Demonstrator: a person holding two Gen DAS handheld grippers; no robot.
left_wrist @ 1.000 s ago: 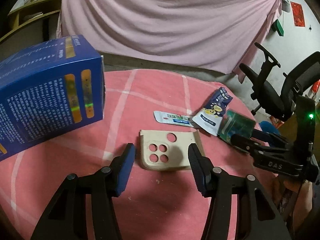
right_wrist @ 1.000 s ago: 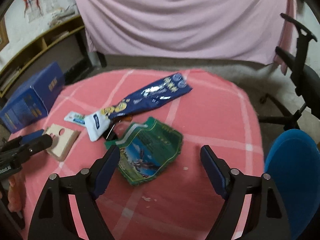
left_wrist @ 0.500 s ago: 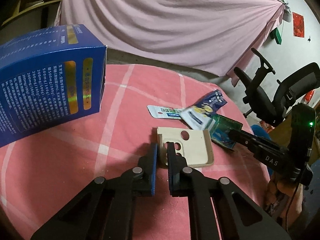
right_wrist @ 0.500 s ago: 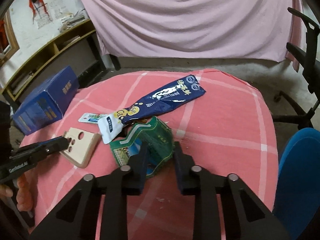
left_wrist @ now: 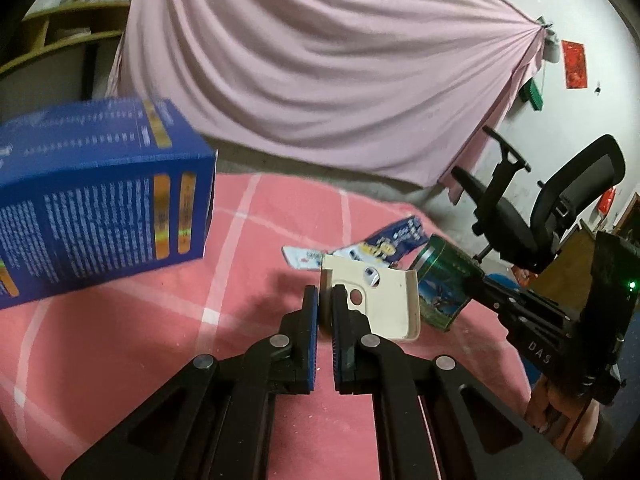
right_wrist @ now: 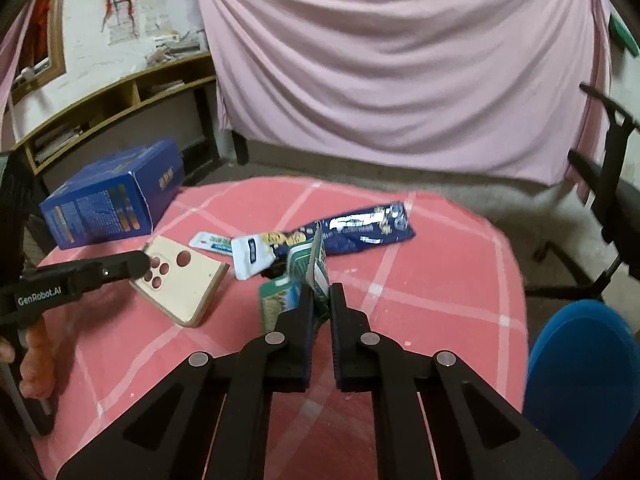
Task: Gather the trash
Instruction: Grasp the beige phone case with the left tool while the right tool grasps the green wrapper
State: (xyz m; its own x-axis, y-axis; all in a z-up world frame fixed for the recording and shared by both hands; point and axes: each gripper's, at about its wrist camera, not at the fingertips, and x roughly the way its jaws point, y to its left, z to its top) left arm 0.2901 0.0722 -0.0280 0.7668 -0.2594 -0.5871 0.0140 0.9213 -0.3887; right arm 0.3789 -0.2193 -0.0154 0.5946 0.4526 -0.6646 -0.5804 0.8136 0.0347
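Both grippers are clamped on trash over the round table (right_wrist: 452,292) with its pink checked cloth.

The left gripper (left_wrist: 326,300) has its jaws pinched narrow on one edge of a cream phone case (left_wrist: 380,304). The case is tilted, its far end raised off the cloth, and its camera holes show in both views. From the right wrist view it sits at about nine o'clock from the table's middle, with the left gripper's tip (right_wrist: 136,262) covering its corner.

The right gripper (right_wrist: 319,298) is closed tight on a green snack bag (right_wrist: 308,276), which stands crumpled between the pads near the table's centre. In the left wrist view the same bag (left_wrist: 440,292) hangs just right of the case, in the right gripper (left_wrist: 476,276).

Lying flat behind them, around twelve o'clock, is a long dark-blue wrapper (right_wrist: 352,232) with a white end, and touching it at its left, a small white sachet (right_wrist: 210,241). A big blue box (right_wrist: 112,200) sits at the table's ten o'clock edge. A blue round seat (right_wrist: 580,380) stands at four o'clock beyond the table, and a black office chair (left_wrist: 536,208) near the pink curtain (right_wrist: 400,72).
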